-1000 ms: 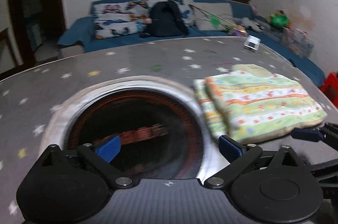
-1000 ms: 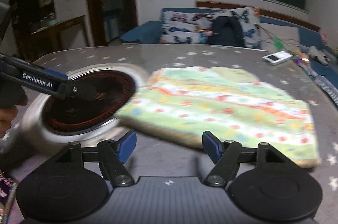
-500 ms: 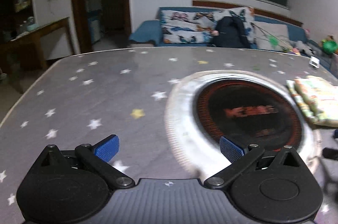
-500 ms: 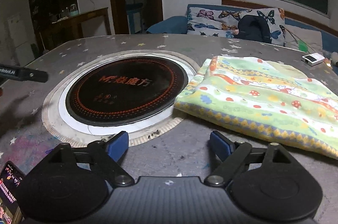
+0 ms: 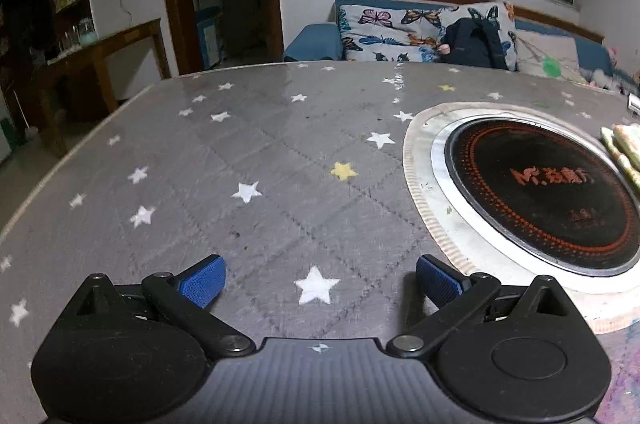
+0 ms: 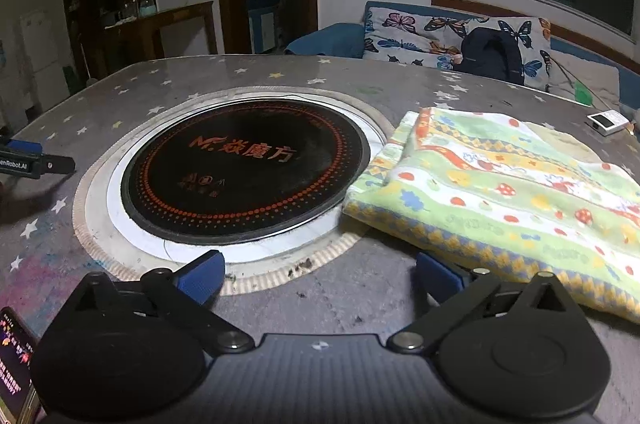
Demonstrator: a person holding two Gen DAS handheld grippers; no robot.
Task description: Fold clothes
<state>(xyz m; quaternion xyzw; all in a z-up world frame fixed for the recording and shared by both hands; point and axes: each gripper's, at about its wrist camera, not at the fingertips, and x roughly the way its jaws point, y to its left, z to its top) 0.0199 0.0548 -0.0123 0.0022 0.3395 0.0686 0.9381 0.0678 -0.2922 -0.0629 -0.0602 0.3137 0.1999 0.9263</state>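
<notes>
On one grey starred table (image 6: 168,96), a round black cooktop (image 6: 244,168) sits mid-surface; just right of it lies one folded garment (image 6: 500,200), its left edge touching the rim; two grippers, left (image 5: 318,282) and right (image 6: 318,278), hover near, both spread wide, grasping nothing; one small white device (image 6: 608,122) lies far right.

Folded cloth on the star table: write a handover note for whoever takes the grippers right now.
Left gripper: open, empty, over bare table left of the cooktop.
Right gripper: open, empty, low over the table just short of the cloth.
Cloth lies folded flat, right of the cooktop, nothing gripping it.
Done: this piece looks folded.
Left: no other clothes in view; tidy or move the cloth if needed.
</notes>
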